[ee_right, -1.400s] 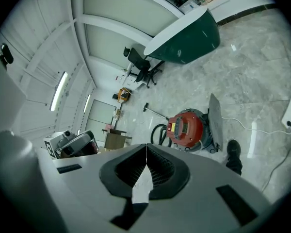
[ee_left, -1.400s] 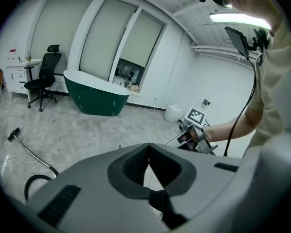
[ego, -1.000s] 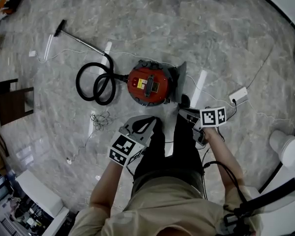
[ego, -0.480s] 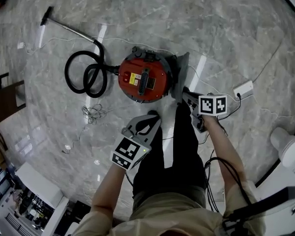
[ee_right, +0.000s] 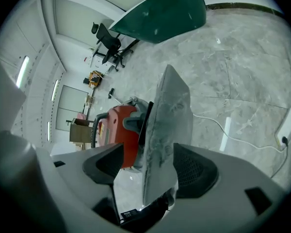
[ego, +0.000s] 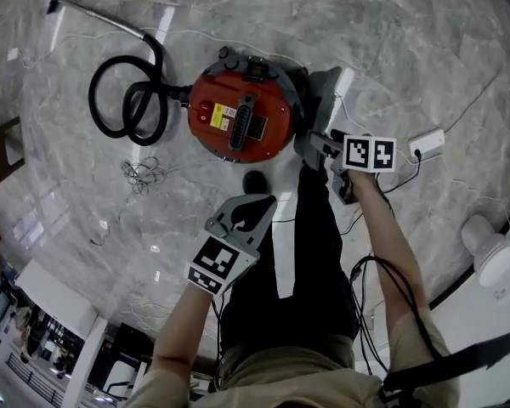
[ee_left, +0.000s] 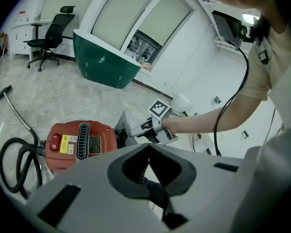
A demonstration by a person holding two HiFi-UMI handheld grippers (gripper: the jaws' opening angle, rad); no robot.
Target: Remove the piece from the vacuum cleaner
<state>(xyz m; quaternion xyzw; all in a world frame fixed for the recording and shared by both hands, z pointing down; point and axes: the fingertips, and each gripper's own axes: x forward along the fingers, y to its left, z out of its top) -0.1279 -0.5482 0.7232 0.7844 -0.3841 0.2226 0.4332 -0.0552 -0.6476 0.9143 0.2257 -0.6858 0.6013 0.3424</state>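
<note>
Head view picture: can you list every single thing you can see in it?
vacuum cleaner: one, red, on the floor ahead.
hose: one, black, coiled left of the vacuum cleaner.
wand: one, silver, top left.
panel: one, grey, upright at the vacuum cleaner's right side.
power strip: one, white, floor at right.
loose wire: one tangle, grey, below the hose.
left gripper: one, grey, jaws together, empty.
right gripper: one, grey, jaws just opened, panel between them.

Round red vacuum cleaner with a flat grey piece upright at its side
</note>
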